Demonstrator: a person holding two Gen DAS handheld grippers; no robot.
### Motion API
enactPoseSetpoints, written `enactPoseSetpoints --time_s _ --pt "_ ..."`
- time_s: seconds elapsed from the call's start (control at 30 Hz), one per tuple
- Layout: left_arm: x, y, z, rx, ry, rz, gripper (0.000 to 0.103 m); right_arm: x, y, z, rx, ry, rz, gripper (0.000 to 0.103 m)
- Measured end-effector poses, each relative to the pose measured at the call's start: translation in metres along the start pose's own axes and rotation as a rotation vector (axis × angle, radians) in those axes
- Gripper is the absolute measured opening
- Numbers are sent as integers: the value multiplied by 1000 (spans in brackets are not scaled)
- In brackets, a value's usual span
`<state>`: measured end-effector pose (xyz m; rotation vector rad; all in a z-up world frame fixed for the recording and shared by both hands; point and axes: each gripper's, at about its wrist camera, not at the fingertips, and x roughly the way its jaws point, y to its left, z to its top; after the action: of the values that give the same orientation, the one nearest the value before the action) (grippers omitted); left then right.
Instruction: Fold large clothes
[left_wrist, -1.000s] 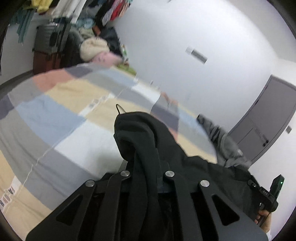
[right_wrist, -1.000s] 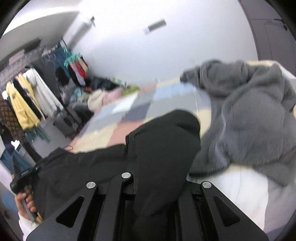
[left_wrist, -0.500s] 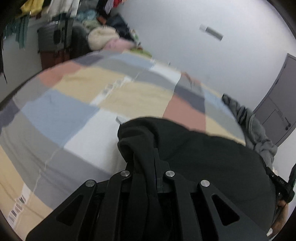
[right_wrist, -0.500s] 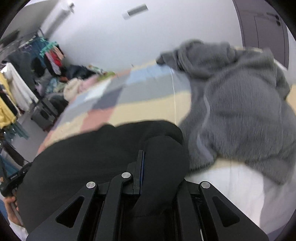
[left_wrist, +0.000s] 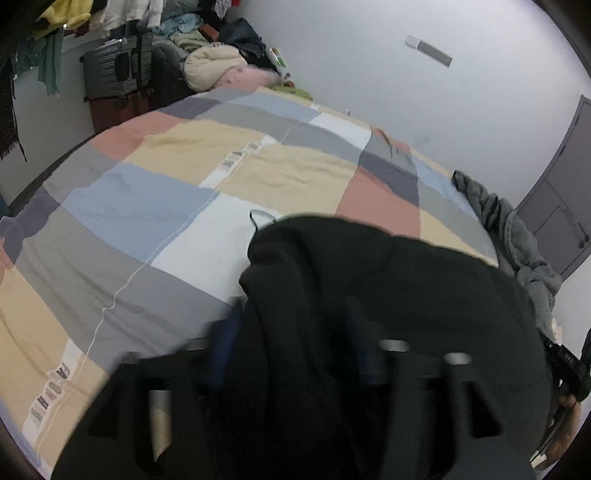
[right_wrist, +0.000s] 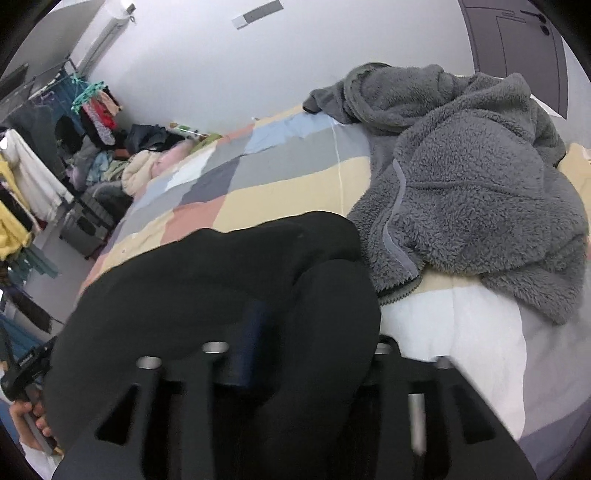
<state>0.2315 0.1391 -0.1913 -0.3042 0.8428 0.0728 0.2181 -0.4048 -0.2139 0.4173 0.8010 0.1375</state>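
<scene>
A large black garment (left_wrist: 388, 280) lies spread across the near part of the patchwork quilt (left_wrist: 147, 206), stretching between both hand-held grippers. My left gripper (left_wrist: 291, 332) has its jaws opening, motion-blurred, with a bunched edge of the black cloth lying loose between them. In the right wrist view the same black garment (right_wrist: 207, 280) drapes over my right gripper (right_wrist: 314, 332), whose jaws are also opening; one blue pad (right_wrist: 251, 332) shows bare, the other is hidden under cloth. A hand (right_wrist: 26, 417) holds the left gripper's handle at the far left edge.
A grey fleece jacket (right_wrist: 472, 192) lies crumpled on the quilt (right_wrist: 280, 173) just right of the black garment, touching its edge. Beyond the bed stand a grey suitcase (left_wrist: 110, 70), piled clothes (left_wrist: 218, 66) and a hanging rack (right_wrist: 22, 177). A grey door (left_wrist: 561, 206) is at the right.
Both grippers sank toward the bed and tilted down, laying the black garment flat on the quilt. Both sets of jaws, earlier clamped on the cloth, have spread apart.
</scene>
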Motion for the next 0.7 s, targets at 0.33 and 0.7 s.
enactPoseSetpoints --time_s 0.33,0.7 --pt "-84 -35 7 84 -84 -26 92 -107 44 21 -54 -211 -13 103" --pt "-231 -104 9 244 -297 -116 103 -271 155 22 -264 -467 95 103"
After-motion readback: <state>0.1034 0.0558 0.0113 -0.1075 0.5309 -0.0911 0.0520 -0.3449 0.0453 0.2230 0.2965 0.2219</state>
